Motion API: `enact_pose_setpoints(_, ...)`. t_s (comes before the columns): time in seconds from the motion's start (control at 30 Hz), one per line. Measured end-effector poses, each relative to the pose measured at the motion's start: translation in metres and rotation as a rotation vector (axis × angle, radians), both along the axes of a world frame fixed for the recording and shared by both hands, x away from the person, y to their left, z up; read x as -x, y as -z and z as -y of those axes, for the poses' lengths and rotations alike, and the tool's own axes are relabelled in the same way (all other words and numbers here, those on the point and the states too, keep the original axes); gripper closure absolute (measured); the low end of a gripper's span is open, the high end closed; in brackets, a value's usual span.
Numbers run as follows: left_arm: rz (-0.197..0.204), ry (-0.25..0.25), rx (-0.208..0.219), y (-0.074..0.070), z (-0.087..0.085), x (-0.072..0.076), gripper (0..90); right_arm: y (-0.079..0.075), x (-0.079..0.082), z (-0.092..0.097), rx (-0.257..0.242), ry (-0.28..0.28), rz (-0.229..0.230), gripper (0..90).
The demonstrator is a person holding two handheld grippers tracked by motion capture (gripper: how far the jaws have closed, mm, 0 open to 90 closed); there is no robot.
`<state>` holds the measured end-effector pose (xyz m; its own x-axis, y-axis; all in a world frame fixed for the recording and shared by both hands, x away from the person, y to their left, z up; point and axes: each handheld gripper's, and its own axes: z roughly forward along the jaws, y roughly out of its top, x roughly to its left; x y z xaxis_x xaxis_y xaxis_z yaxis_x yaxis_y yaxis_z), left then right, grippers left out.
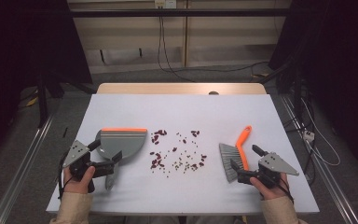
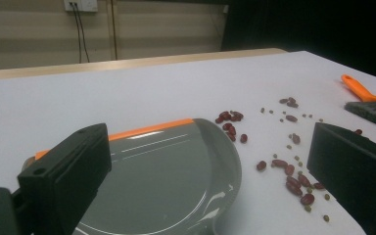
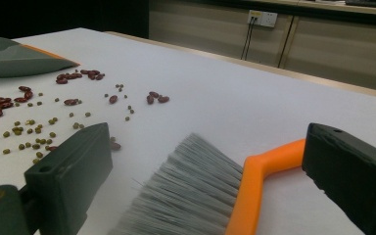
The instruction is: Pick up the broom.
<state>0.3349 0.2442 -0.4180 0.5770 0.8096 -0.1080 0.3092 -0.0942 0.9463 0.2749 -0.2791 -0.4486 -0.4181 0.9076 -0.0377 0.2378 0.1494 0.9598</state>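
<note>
A grey dustpan [image 1: 123, 141] with an orange lip lies on the white table [image 1: 182, 109], left of centre, its handle pointing toward the near edge. Red and small green beans [image 1: 177, 151] are scattered in the middle. A brush [image 1: 235, 156] with grey bristles and an orange handle lies to the right. My left gripper [image 1: 106, 153] stands open, its jaws on either side of the dustpan's [image 2: 156, 176] handle end, with beans [image 2: 289, 171] to the right. My right gripper [image 1: 247, 158] is open, and the brush [image 3: 196, 196] lies between its jaws without being gripped.
A wooden strip [image 1: 182, 88] runs along the table's far edge. Beyond it hang cables [image 1: 165, 51] from a wall socket, with more cables on the floor at the right [image 1: 314, 140]. Dark curtains flank both sides.
</note>
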Motion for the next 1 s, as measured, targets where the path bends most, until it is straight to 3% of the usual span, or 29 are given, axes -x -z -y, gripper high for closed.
enact_pose_setpoints(0.17, 0.004, -0.003, 0.004, -0.001, -0.001, 0.001, 2.4, -0.002, -0.002, 0.000, 0.013, 0.004, 0.006, 4.5)
enact_pose_setpoints(0.37, 0.005, 0.003, -0.003, 0.000, 0.002, 0.001, 2.4, -0.002, -0.007, -0.001, 0.024, 0.007, -0.011, 4.5)
enact_pose_setpoints(0.5, 0.001, 0.007, -0.001, 0.000, 0.002, 0.001, 2.4, -0.004, -0.014, 0.001, 0.029, 0.038, -0.034, 4.6)
enact_pose_setpoints(0.73, 0.001, 0.010, -0.004, 0.001, 0.003, 0.000, 2.4, -0.009, -0.037, 0.009, 0.052, 0.143, -0.128, 6.3)
enact_pose_setpoints(1.0, -0.003, 0.014, -0.002, 0.002, 0.003, -0.001, 2.5, 0.000, -0.064, 0.013, 0.064, 0.245, -0.228, 15.1)
